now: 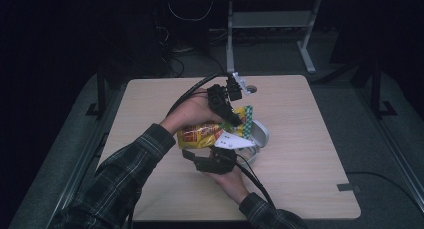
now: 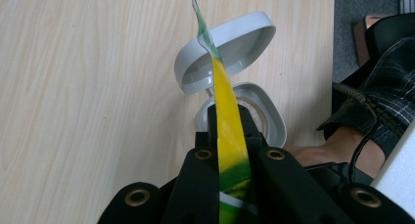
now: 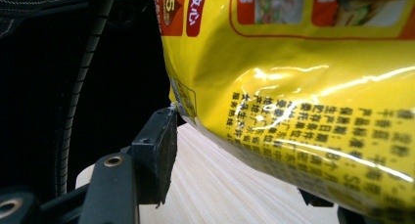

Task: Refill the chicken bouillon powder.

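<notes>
A yellow snack bag (image 1: 200, 134) with red labels hangs crosswise above the table, held between both grippers. My left gripper (image 1: 234, 119) comes down from the far side and is shut on the bag's green-yellow sealed edge (image 2: 230, 131), seen edge-on between its jaws. My right gripper (image 1: 192, 156) is below the bag, at its other end. There the bag (image 3: 303, 87) fills the space between the jaws; one pad (image 3: 164, 145) touches its corner and the other jaw is mostly hidden behind it. Under the bag stands a small white container (image 2: 274, 121) with its hinged lid (image 2: 230, 48) standing open.
The pale wooden table (image 1: 310, 154) has bare surface to the left, right and front of the container (image 1: 260, 134). Both forearms in plaid sleeves reach in from the near edge. Cables trail from both grippers. Desk legs and dark floor lie beyond the table.
</notes>
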A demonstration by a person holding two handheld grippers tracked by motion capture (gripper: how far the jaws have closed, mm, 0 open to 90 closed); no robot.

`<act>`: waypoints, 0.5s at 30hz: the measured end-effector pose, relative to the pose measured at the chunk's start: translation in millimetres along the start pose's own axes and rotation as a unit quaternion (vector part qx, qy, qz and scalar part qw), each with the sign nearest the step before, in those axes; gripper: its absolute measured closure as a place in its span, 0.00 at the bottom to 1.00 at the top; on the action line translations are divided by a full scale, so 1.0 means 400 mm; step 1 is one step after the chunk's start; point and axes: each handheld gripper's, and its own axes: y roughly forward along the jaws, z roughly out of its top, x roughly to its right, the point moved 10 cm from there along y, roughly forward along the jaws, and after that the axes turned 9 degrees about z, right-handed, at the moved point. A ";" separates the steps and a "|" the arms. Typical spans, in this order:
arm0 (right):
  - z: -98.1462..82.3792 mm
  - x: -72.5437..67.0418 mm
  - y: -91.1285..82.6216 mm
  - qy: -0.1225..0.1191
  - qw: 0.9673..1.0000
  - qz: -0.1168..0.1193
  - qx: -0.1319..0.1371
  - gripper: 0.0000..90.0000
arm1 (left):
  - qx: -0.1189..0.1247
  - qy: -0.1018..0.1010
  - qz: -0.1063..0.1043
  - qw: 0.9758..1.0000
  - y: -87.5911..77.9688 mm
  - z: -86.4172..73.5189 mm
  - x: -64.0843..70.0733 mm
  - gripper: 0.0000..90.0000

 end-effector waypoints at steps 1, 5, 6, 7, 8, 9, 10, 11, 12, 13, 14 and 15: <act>0.000 0.001 0.001 0.000 1.000 0.001 -0.001 0.44 | 0.000 -0.001 0.001 1.000 0.000 -0.001 -0.002 1.00; 0.001 0.002 0.005 -0.001 1.000 0.003 0.000 0.44 | -0.003 0.000 0.001 1.000 -0.001 -0.004 -0.006 1.00; 0.001 0.002 0.006 0.000 1.000 0.004 0.000 0.44 | -0.004 0.000 0.001 1.000 0.000 -0.004 -0.006 1.00; 0.000 0.002 0.005 0.002 1.000 0.004 -0.001 0.44 | -0.003 0.000 0.001 1.000 0.000 -0.004 -0.006 1.00; 0.000 0.002 0.005 0.001 1.000 0.003 -0.001 0.44 | -0.002 0.000 0.001 1.000 0.000 -0.003 -0.006 1.00; 0.001 0.003 0.005 0.001 1.000 0.003 0.000 0.44 | -0.001 0.001 0.001 1.000 0.000 -0.002 -0.006 1.00; 0.001 0.003 0.004 0.000 1.000 0.003 0.000 0.44 | 0.000 0.000 0.000 1.000 -0.001 -0.002 -0.005 1.00; 0.001 0.003 0.004 0.000 1.000 0.003 -0.001 0.44 | 0.000 -0.001 0.000 1.000 -0.001 -0.002 -0.004 1.00; 0.001 0.002 0.004 -0.001 1.000 0.003 -0.001 0.44 | -0.001 -0.001 0.000 1.000 -0.001 -0.003 -0.003 1.00; 0.001 0.002 0.005 -0.001 1.000 0.002 0.000 0.44 | -0.001 0.000 0.001 1.000 -0.002 -0.003 -0.003 1.00; 0.001 0.001 0.005 -0.001 1.000 0.003 0.000 0.44 | -0.002 0.001 0.001 1.000 -0.003 -0.004 -0.004 1.00; 0.001 0.000 0.005 -0.001 1.000 0.003 0.000 0.44 | -0.001 0.000 0.001 1.000 -0.004 -0.004 -0.003 1.00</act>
